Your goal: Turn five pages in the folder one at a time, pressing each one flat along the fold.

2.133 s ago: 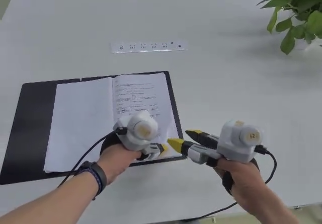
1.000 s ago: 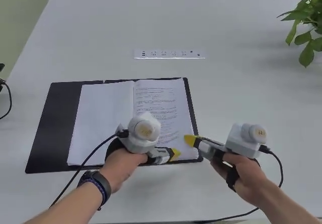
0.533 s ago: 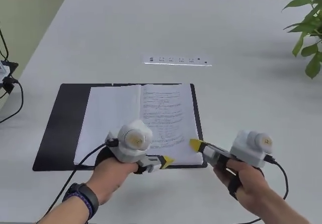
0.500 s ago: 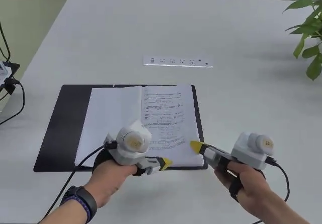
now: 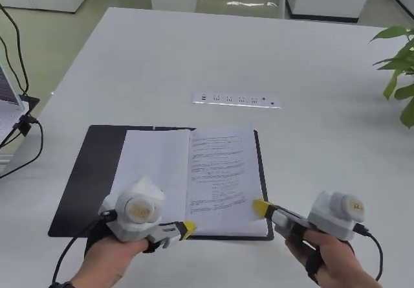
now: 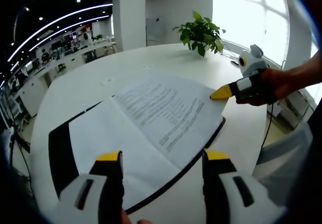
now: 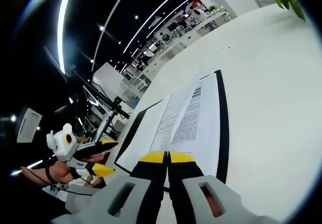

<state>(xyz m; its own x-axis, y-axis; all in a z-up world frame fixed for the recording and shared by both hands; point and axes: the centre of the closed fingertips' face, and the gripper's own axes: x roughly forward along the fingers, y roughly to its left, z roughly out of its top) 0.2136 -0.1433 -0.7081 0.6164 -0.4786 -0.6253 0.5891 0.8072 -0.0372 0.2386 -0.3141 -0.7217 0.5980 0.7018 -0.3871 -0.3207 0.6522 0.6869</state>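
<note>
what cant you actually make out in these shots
Printed page text: too small, head view.
Whether the right gripper pinches a sheet: its shut jaws cover the contact, right gripper view.
Plant: cut by the head view's right edge.

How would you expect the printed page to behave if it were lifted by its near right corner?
Probably floppy: the printed page is one thin sheet lying flat, so it would likely droop away from the right tool. It looks light, so a gentle pinch may do. It would likely swing about the fold in the folder.
</note>
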